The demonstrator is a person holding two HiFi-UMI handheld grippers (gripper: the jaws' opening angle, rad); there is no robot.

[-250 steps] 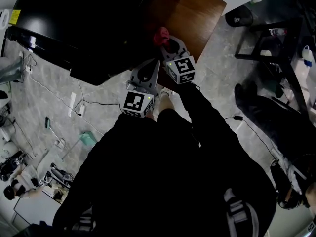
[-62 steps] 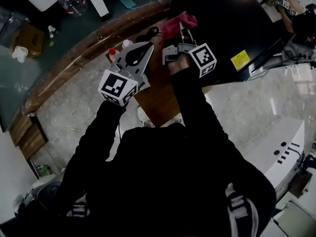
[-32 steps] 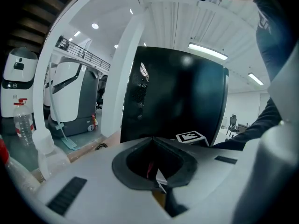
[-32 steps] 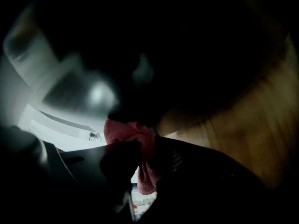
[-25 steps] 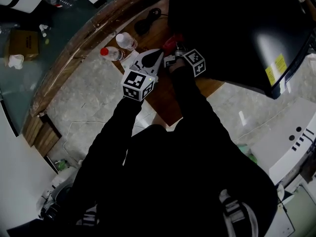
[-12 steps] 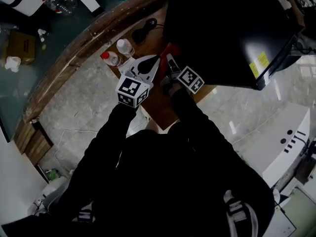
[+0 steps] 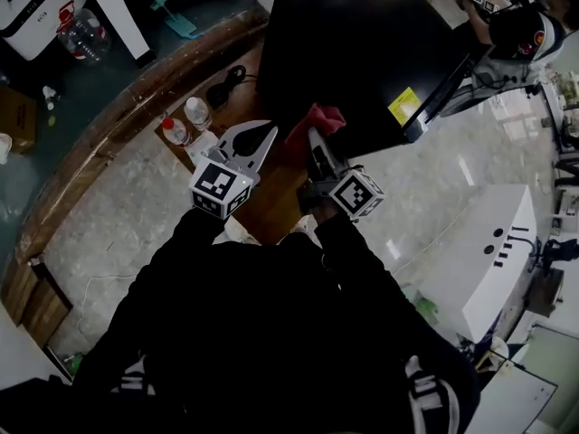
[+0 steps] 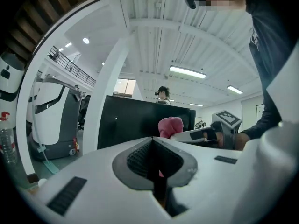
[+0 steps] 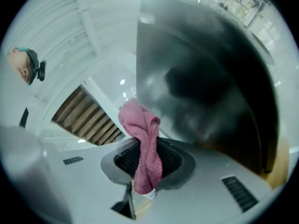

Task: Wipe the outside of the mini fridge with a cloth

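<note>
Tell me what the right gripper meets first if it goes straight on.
The right gripper would probably meet the mini fridge, its clamped pink cloth touching first; depth is unclear.

left gripper [image 8: 153,141] jaws together, empty; beyond, right gripper [image 8: 181,135] holds pink cloth [image 8: 170,125] before black fridge [image 8: 126,120].

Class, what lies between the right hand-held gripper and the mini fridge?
The pink cloth, pinched by the right hand-held gripper, stands before the black mini fridge; the right gripper view shows it best.
</note>
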